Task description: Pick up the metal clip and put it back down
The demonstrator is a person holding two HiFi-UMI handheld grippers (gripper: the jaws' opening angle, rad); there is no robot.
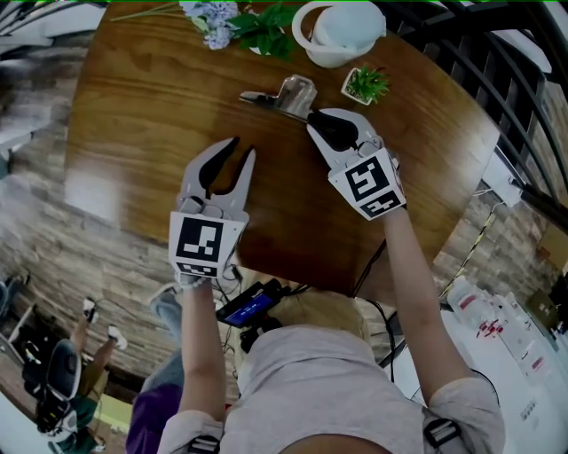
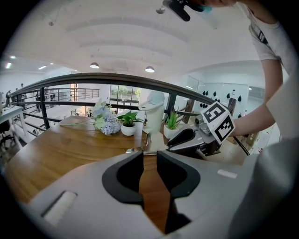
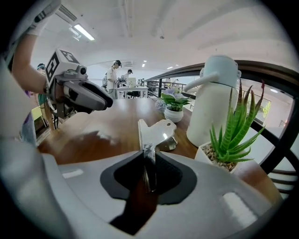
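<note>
While the right tool (image 1: 312,124) is positioned near the far edge of the desk (image 1: 151,115), its jaws are closed onto one flat handle of the metal clip (image 1: 291,94). In the right gripper view, the right tool (image 3: 148,158) has both pads pressed against that handle, and the rest of the metal clip (image 3: 156,130) projects forward beyond the jaw tips. Whether the clip rests on the desk or is clear of it cannot be determined.

Location of the clip: between the white jug (image 1: 337,31) and the right tool, just beside the small potted plant (image 1: 366,84).

The left tool (image 1: 241,147) is held over the middle of the desk, well apart from the clip. In the left gripper view, the left tool (image 2: 149,156) has its jaws a narrow gap apart, with only bare desk surface visible between them.

Blue flowers (image 1: 217,18) lie at the far edge, left of the jug.
</note>
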